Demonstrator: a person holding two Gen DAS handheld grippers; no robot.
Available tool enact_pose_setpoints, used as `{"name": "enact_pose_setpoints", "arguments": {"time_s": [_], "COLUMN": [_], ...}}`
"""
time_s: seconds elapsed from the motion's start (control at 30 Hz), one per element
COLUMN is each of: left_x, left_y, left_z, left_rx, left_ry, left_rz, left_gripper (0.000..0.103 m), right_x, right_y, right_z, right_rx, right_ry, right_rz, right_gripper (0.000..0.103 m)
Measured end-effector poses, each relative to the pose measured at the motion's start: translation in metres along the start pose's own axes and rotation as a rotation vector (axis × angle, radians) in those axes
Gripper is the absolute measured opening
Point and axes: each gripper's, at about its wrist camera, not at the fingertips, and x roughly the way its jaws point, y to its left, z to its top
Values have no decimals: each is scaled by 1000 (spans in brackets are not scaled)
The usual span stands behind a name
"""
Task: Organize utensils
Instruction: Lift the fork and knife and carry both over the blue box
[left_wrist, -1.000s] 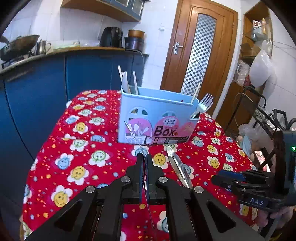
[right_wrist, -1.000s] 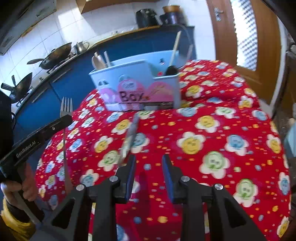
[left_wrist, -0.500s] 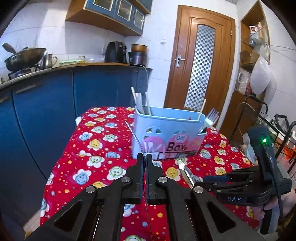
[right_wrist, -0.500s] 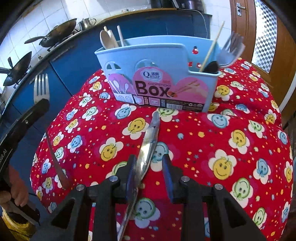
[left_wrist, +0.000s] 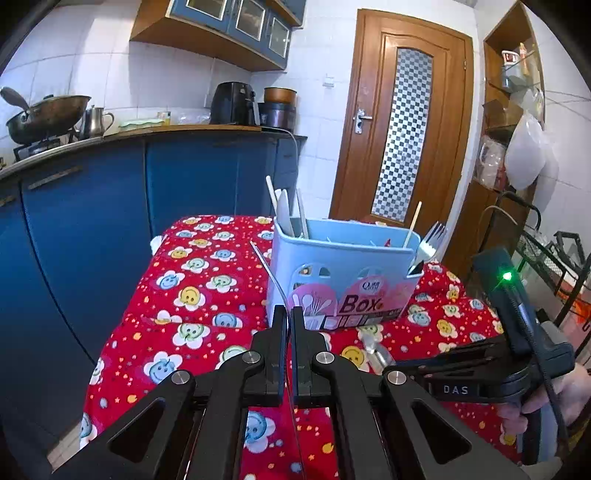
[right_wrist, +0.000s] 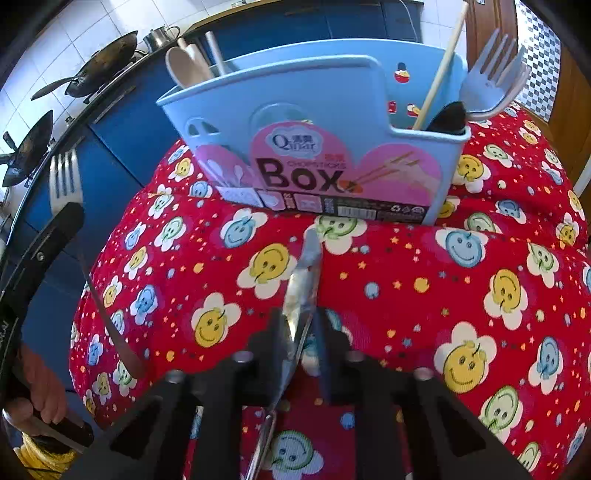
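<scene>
Several utensils are already standing in the box (right_wrist: 314, 122). The left gripper (left_wrist: 288, 325) is clamping a fork (right_wrist: 64, 181); the right gripper (right_wrist: 299, 328) has just been closing on the table knife (right_wrist: 303, 280).

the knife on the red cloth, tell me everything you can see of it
The knife is shiny bare metal, a table knife by its look, lying flat on the smiley-flower tablecloth with its rounded tip toward the blue utensil box, not touching it. The right tongs have just closed and grip it mid-length; its handle end runs under them.

Home kitchen — wok (left_wrist: 44, 116), blue cabinets (left_wrist: 207, 177)
</scene>
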Motion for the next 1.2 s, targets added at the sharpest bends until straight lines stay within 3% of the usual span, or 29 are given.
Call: {"name": "enact_pose_setpoints", "arguments": {"time_s": [0.23,0.6,0.83,1.2], "left_x": [1,2,-2,13], "left_y": [-7,-20,-24,-36], "left_z": [10,30,59,106], "left_rx": [-5,-19,-51,-16], "left_ry": [-20,-67,-145,-233], "left_rz": [-7,-27,-41,9], "left_gripper": [2,2,2,2], "right_x": [-10,-86,-123,-143], "right_y": [-5,-15,-25,-45], "right_z": [-8,-19,-12,22], "right_rx": [20,3,38,95], "right_ry": [-69,-363,-569,-728], "right_rz": [96,81,27,4], "right_gripper": [4,3,3,3]}}
